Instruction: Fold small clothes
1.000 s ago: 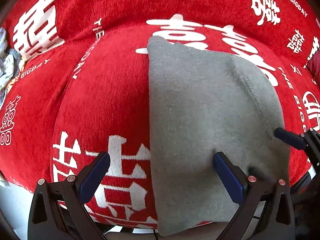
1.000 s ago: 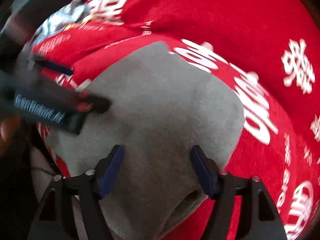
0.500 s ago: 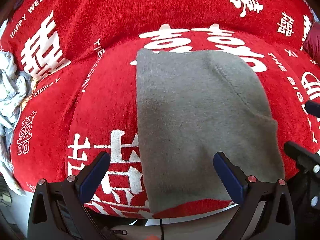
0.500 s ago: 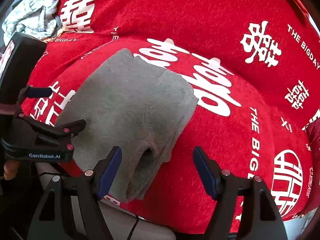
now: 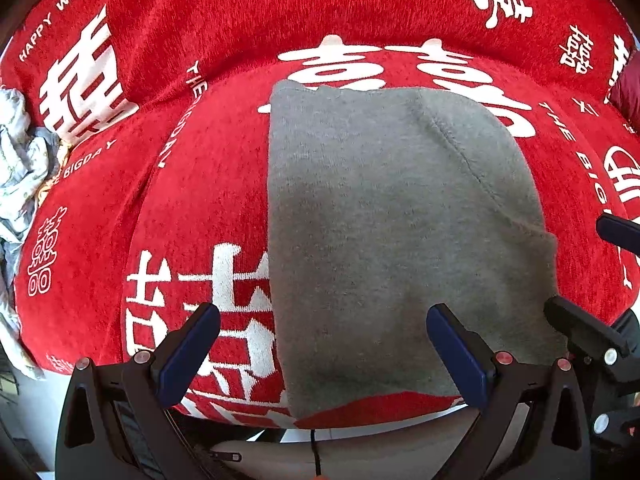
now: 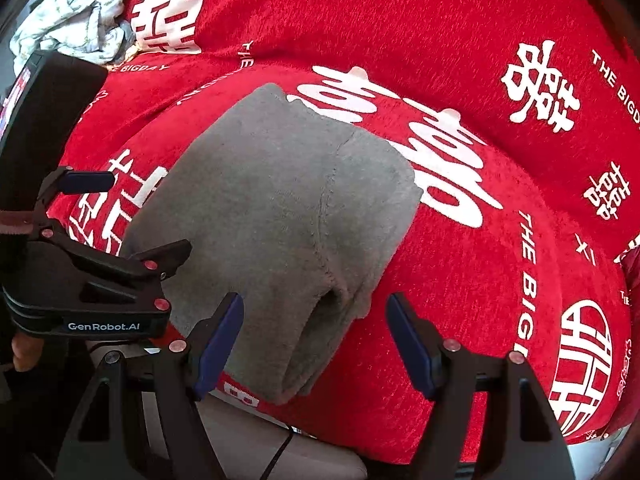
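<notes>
Both sets of jaws stand wide apart and hold nothing: the left gripper hangs above the near left edge of the grey garment, and the right gripper above its near right corner, with no pad touching cloth in either view. The garment lies folded into a rough rectangle on the red cover, its near edge reaching the front lip of the cushion. On the right side the layers do not sit flush: a loose pocket gapes near the corner, and a seam runs up from it. My judgement is that a pinch there could catch only the top layer, so lifting would peel the fold open rather than carry it. The plush cover may drag on the fabric and skew any slide. Since the near edge sits at the lip, a pull toward the person could tip the garment off. A crumpled pale cloth lies well apart at far left.
</notes>
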`<move>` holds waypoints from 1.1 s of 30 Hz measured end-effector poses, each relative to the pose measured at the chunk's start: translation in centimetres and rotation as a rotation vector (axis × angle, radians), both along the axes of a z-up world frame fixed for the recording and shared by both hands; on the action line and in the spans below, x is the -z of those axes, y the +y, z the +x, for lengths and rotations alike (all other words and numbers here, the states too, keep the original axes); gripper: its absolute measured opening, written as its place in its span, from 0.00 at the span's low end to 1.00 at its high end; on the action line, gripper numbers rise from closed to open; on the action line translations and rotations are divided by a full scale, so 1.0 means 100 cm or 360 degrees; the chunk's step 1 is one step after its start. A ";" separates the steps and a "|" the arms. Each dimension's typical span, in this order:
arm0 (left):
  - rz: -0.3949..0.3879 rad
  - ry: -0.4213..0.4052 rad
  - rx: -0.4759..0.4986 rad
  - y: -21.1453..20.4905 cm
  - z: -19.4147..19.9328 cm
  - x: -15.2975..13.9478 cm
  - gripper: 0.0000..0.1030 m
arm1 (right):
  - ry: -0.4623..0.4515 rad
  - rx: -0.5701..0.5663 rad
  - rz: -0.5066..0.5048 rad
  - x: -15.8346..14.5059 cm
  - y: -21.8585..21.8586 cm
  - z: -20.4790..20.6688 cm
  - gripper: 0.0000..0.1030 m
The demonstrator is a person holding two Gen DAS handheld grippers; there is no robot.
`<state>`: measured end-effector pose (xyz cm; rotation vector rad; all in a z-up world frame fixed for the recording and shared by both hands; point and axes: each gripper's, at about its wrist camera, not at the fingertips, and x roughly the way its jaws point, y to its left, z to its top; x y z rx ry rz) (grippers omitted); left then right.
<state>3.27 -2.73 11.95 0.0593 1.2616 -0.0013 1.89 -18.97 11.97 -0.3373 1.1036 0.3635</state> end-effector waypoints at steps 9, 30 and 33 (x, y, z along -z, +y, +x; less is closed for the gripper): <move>-0.0020 0.0003 0.0021 -0.001 0.000 -0.001 1.00 | 0.0004 0.0047 -0.0017 0.001 -0.004 0.004 0.74; -0.0143 -0.0011 0.0032 0.003 0.000 -0.007 1.00 | -0.0026 0.0023 -0.0041 -0.002 0.004 -0.001 0.74; -0.0024 -0.0041 -0.0015 0.003 -0.001 -0.008 1.00 | -0.0031 0.0023 -0.0045 -0.003 0.004 -0.001 0.74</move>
